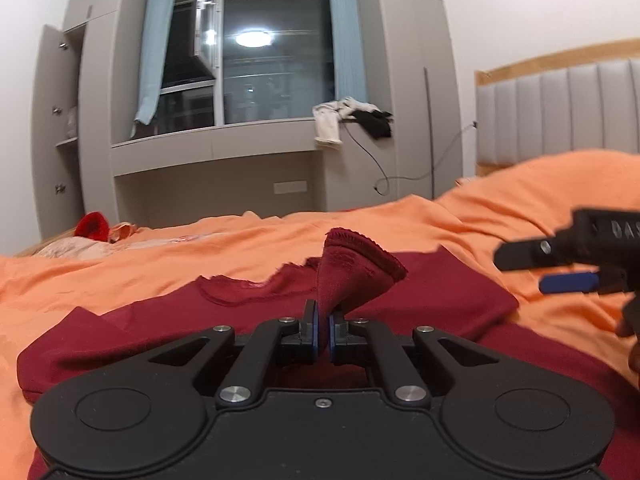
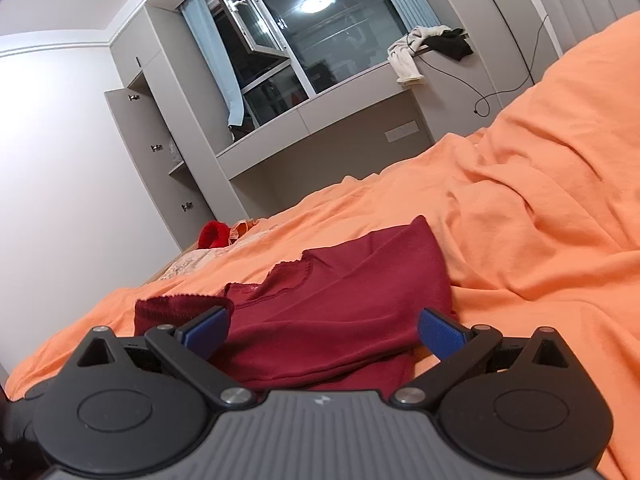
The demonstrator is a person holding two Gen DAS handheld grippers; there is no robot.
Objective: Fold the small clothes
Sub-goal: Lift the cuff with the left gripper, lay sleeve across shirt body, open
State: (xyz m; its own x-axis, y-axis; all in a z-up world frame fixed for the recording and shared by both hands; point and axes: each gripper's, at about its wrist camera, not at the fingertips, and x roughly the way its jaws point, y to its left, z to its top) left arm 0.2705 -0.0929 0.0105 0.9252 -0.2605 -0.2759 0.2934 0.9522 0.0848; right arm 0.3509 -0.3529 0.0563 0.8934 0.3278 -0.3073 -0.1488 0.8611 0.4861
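Maroon top [image 1: 420,292] is lying flat on the orange bedsheet [image 1: 160,248]. Left tongs [image 1: 323,330] are pinching its ribbed sleeve cuff [image 1: 360,264], lifting it inward, apparently mid-fold. Right tongs [image 2: 322,330] are hovering wide and empty at three o'clock. Next move likely calls for laying the cuff across the body.

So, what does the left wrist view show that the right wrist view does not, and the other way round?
Only the left wrist view: the left gripper shut on a sleeve, a padded headboard, and the right gripper seen from the side.

Only the right wrist view: the right gripper's jaws wide open from behind, nothing between its pads.

Both: the dark red garment on the orange sheet, the window, clothes on the ledge.
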